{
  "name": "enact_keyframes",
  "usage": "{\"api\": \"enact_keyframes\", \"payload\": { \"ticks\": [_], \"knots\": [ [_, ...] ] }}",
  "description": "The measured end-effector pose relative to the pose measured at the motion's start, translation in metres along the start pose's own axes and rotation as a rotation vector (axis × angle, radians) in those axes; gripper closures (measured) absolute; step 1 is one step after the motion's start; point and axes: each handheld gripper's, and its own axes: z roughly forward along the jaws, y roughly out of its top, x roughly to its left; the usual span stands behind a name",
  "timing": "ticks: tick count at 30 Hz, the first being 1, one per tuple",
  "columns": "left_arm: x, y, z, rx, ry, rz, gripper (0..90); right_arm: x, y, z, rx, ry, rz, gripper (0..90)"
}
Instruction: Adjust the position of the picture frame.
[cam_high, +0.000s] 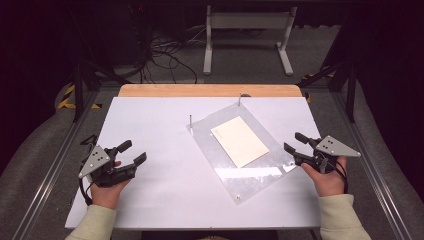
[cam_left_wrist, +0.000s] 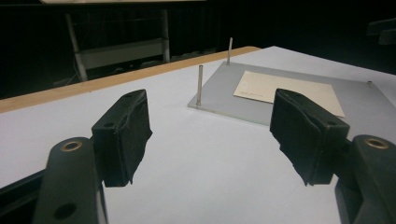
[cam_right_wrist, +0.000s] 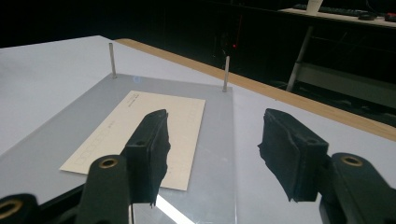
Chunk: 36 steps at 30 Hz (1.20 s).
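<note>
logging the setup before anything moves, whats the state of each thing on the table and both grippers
left gripper: open, empty, away from the plate
right gripper: open, empty, at the plate's right edge
clear plate: flat on the table, turned at an angle
cream card: flat on the plate, untouched
two metal pins: upright at the plate's far corners

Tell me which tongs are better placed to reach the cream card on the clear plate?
The right tongs, probably. They are open at the near right edge of the clear plate, pointing toward the cream card. The left tongs, also open, hover over bare white table, farther from the card.
</note>
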Motion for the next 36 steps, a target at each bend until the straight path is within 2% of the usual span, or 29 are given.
{"api": "enact_keyframes", "payload": {
  "ticks": [2, 4, 5, 6, 13, 16, 19, 20, 21, 22, 23, 25, 27, 29, 30, 31, 33, 35, 36],
  "knots": [
    [0.0, 0.001, 0.001, 0.005, -0.001, -0.006, 29.4, 0.0, 0.0, 0.0, 0.001, 0.006, 0.001, 41.0],
    [-0.001, 0.003, 0.006, 0.019, -0.014, 0.01, 32.0, 0.002, 0.001, 0.0, 0.002, 0.012, 0.002, 41.0],
    [-0.003, 0.006, 0.011, 0.02, -0.042, 0.019, 32.1, 0.003, 0.002, -0.002, 0.003, 0.015, 0.0, 40.9],
    [-0.004, 0.008, 0.014, 0.023, -0.052, 0.023, 32.1, 0.003, 0.002, -0.002, 0.002, 0.015, 0.004, 40.9],
    [-0.013, 0.021, 0.038, 0.046, -0.084, 0.051, 32.4, 0.008, 0.004, -0.014, 0.012, 0.005, 0.009, 39.3],
    [-0.014, 0.024, 0.048, 0.053, -0.088, 0.028, 31.8, 0.011, 0.003, -0.019, 0.019, 0.004, 0.037, 37.0],
    [-0.013, 0.026, 0.064, 0.054, -0.077, -0.024, 32.7, 0.014, -0.003, -0.027, 0.019, 0.017, 0.078, 35.7],
    [-0.013, 0.027, 0.07, 0.054, -0.088, -0.039, 32.7, 0.014, -0.003, -0.027, 0.019, 0.017, 0.078, 35.7],
    [-0.013, 0.028, 0.075, 0.059, -0.097, -0.039, 32.8, 0.015, -0.009, -0.029, 0.041, 0.014, 0.081, 35.7],
    [-0.016, 0.033, 0.085, 0.064, -0.104, -0.021, 32.8, 0.016, -0.012, -0.031, 0.053, 0.009, 0.08, 35.7],
    [-0.017, 0.035, 0.09, 0.066, -0.108, -0.005, 32.9, 0.017, -0.014, -0.033, 0.06, 0.004, 0.081, 35.7],
    [-0.017, 0.038, 0.095, 0.073, -0.117, 0.002, 33.3, 0.018, -0.015, -0.035, 0.062, 0.002, 0.083, 35.7],
    [-0.019, 0.044, 0.107, 0.08, -0.135, 0.038, 34.8, 0.02, -0.017, -0.041, 0.06, -0.006, 0.085, 35.7],
    [-0.02, 0.048, 0.117, 0.102, -0.127, 0.07, 35.4, 0.021, -0.018, -0.046, 0.06, -0.009, 0.091, 35.4],
    [-0.02, 0.048, 0.117, 0.102, -0.127, 0.07, 35.4, 0.021, -0.018, -0.046, 0.06, -0.009, 0.091, 35.4],
    [-0.019, 0.051, 0.128, 0.122, -0.12, 0.085, 35.4, 0.023, -0.019, -0.05, 0.066, -0.016, 0.089, 35.3],
    [-0.017, 0.053, 0.137, 0.139, -0.108, 0.087, 34.4, 0.024, -0.021, -0.053, 0.071, -0.02, 0.088, 35.2],
    [-0.015, 0.055, 0.148, 0.155, -0.11, 0.066, 32.8, 0.026, -0.022, -0.056, 0.073, -0.021, 0.087, 35.2],
    [-0.015, 0.055, 0.148, 0.155, -0.11, 0.066, 31.7, 0.026, -0.022, -0.058, 0.073, -0.026, 0.088, 35.2]
  ]
}}
